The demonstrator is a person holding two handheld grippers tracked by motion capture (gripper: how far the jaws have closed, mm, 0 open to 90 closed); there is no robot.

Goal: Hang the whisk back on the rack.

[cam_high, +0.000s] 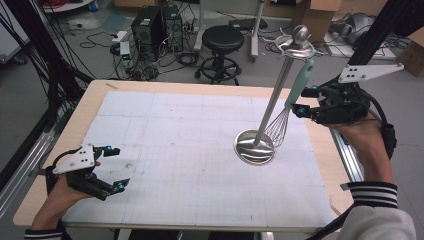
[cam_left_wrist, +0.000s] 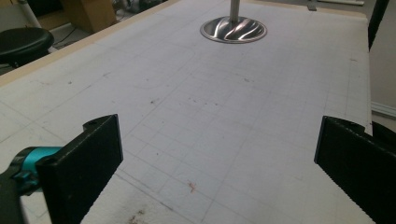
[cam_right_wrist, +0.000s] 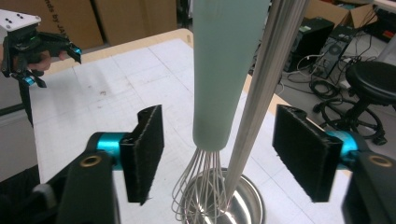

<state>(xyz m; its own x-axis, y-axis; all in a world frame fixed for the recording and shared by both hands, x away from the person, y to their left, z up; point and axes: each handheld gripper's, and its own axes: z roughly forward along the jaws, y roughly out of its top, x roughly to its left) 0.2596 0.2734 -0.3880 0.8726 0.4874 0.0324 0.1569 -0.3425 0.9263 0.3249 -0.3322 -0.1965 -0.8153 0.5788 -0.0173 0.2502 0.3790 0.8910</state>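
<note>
Whisk (cam_high: 295, 97): hangs from the stand (cam_high: 272, 107), wires over its base.
Right gripper (cam_high: 306, 101): fingers released, either side of the handle.
Left gripper (cam_high: 114, 168): fingers released, empty, over the bench (cam_high: 90, 100).

Wide bare stretch of white gridded mat (cam_high: 190, 150) across the left and middle of the wooden tabletop (cam_high: 90, 95), open to pass from any side. Left tongs (cam_high: 111, 169) parked at the near left corner, jaws wide apart over bare mat, well apart from everything else. Far right blocked by a tall steel utensil stand with round dished base (cam_high: 255, 146) and slim pole. Mint-handled wire whisk (cam_high: 299, 85) hanging just beside that pole, tight gap between the two. Right tongs (cam_high: 306, 101) straddling whisk handle and pole, pads clear on both sides. Narrow strip between base and right edge.
</note>
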